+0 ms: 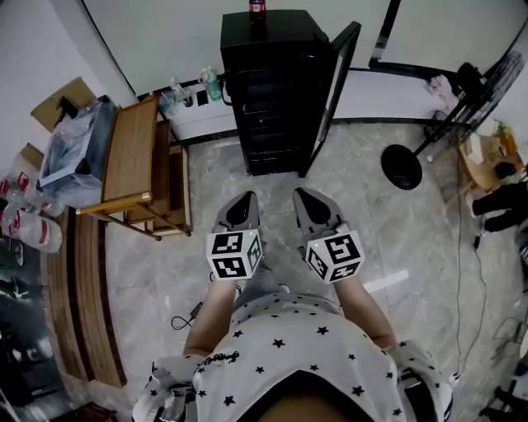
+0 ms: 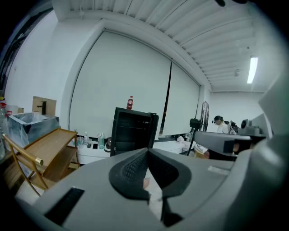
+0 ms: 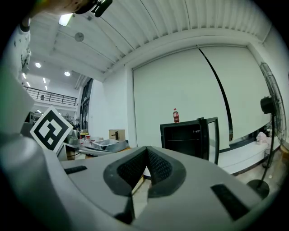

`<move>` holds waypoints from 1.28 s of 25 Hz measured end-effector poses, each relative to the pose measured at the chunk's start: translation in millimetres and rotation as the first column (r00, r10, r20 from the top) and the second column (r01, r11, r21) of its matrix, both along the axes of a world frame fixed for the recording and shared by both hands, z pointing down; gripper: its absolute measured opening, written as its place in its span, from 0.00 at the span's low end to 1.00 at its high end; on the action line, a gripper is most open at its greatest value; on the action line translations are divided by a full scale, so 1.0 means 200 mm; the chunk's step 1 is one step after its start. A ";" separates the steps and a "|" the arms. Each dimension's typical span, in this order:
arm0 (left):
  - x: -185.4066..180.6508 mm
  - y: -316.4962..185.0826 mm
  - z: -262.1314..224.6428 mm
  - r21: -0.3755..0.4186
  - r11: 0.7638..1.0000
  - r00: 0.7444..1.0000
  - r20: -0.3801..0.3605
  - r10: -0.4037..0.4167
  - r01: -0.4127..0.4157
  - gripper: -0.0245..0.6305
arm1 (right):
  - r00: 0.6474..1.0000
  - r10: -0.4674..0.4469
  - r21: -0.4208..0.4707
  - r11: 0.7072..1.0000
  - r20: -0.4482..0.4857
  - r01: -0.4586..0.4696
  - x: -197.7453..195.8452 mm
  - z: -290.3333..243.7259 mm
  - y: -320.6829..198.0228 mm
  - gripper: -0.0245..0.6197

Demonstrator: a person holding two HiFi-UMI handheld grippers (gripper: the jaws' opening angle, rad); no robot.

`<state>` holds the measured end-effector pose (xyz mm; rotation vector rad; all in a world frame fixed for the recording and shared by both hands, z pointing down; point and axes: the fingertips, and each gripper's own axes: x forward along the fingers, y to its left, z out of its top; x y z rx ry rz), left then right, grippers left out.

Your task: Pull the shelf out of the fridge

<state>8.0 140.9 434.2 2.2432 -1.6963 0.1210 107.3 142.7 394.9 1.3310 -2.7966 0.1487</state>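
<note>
A small black fridge (image 1: pixel 276 91) stands against the far wall with its door (image 1: pixel 334 86) swung open to the right. Dark shelves (image 1: pixel 268 103) sit inside it; the left gripper view shows the fridge (image 2: pixel 131 131) too, and in the right gripper view the fridge (image 3: pixel 187 137) is straight ahead. A red-capped bottle (image 1: pixel 257 7) stands on top. My left gripper (image 1: pixel 245 200) and right gripper (image 1: pixel 302 194) are held side by side over the floor, well short of the fridge. Both are shut with nothing between their tips.
A wooden rack (image 1: pixel 136 169) with a plastic-wrapped box (image 1: pixel 74 152) stands left of the fridge. Bottles (image 1: pixel 191 89) line a low white ledge behind it. A standing fan (image 1: pixel 450 115) and a cable (image 1: pixel 462 239) lie to the right. A cable (image 1: pixel 186 317) lies on the floor.
</note>
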 end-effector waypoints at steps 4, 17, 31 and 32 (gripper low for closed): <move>-0.01 0.00 0.00 0.004 1.000 1.000 0.012 0.004 -0.004 0.06 | 1.000 -0.002 -0.008 1.000 0.010 0.002 -0.01 0.00 -0.02 0.03; -0.18 -0.39 -0.01 0.000 1.000 1.000 -0.007 -0.006 0.006 0.06 | 0.999 -0.020 -0.007 1.000 0.042 0.020 -0.17 -0.05 -0.40 0.03; -0.50 -0.94 -0.02 0.003 0.999 0.999 -0.004 0.042 -0.042 0.06 | 0.997 0.029 -0.027 0.999 0.069 -0.027 -0.50 -0.05 -0.97 0.03; -0.52 -0.98 -0.01 0.002 0.999 0.999 -0.001 0.046 -0.046 0.06 | 0.997 0.033 -0.030 0.999 0.071 -0.031 -0.51 -0.04 -1.02 0.03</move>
